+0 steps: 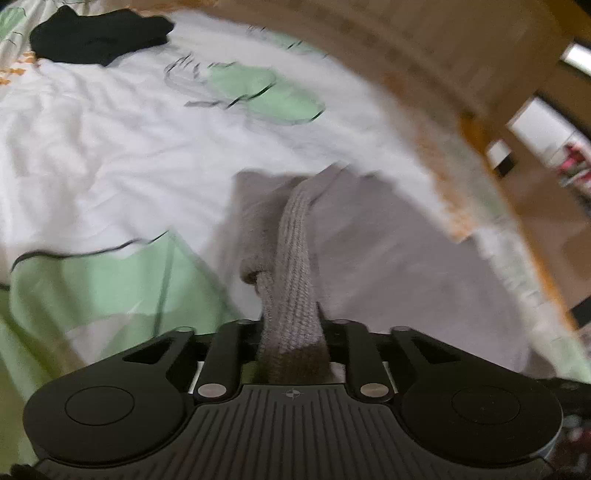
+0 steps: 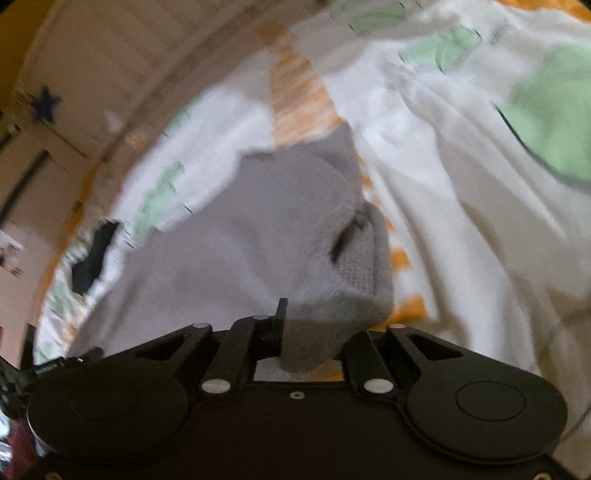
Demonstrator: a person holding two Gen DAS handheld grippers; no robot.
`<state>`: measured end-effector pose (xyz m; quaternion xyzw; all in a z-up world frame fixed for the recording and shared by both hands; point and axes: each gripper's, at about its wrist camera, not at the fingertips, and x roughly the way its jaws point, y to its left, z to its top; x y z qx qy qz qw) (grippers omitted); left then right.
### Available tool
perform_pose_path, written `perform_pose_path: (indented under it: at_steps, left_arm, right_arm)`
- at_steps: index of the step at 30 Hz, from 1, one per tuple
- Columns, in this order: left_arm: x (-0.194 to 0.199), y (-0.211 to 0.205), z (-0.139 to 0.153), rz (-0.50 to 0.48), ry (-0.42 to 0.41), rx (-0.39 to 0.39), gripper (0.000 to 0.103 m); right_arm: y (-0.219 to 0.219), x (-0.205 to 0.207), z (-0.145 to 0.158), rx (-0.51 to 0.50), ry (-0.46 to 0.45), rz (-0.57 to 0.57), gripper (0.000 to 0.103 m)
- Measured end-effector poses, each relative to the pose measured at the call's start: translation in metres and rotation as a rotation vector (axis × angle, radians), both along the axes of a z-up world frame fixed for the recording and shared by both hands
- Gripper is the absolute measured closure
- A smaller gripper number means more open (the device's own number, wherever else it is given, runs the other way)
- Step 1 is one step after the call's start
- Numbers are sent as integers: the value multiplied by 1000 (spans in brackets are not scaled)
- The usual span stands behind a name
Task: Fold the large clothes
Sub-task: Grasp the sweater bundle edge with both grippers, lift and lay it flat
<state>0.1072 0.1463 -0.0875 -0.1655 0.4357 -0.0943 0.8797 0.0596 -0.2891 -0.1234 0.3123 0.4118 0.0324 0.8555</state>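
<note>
A large grey garment lies on a bed with a white, green and orange printed cover. My left gripper is shut on a ribbed grey band of the garment, which runs up from between its fingers. In the right wrist view the grey garment spreads ahead, and my right gripper is shut on a ribbed grey edge bunched between its fingers. Both views are blurred by motion.
A black garment lies on the bed cover at the far left. The wooden bed frame curves along the right side. A dark item lies at the bed's edge; a wall with a blue star lies beyond.
</note>
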Motion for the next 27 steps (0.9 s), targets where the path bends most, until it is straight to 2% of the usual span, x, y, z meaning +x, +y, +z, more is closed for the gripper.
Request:
perform_pose_path:
  at_steps: [2,3,4,5,7,8,10,13,16,20,27]
  left_arm:
    - [-1,-1,-2,31,-14,52,76]
    - [-3,1,0,48,-35,71,75]
    - [-6,3,5,66,-64,84,74]
    - [-9,5,10,86,-88,85,74]
    - [-17,10,20,129,-140,66,69]
    - [-20,11,26,144,-168,63,64]
    - [-28,4,37,136,-211,71,49]
    - [-32,-12,50,70,-251,111,42]
    - [-29,-32,58,-4,-276,148,40]
    - [-20,-57,61,-61,-300,158,38]
    - [5,-92,61,-125,-323,194,36]
  right_arm:
    - [0,1,-9,-40,42,-12,60]
    - [-2,0,-8,-43,32,-21,57]
    - [-3,-2,-6,-45,22,-29,48]
    - [-4,-4,-2,-50,7,-36,35]
    - [-5,-9,5,-63,-26,-47,21]
    - [-6,-12,9,-67,-40,-50,21]
    - [-5,-21,14,-76,-64,-55,20]
    - [-2,-30,28,-112,-119,-61,15]
    - [4,-35,44,-177,-187,-52,11]
    - [11,-29,60,-247,-265,-7,7]
    - [23,0,66,-281,-296,80,7]
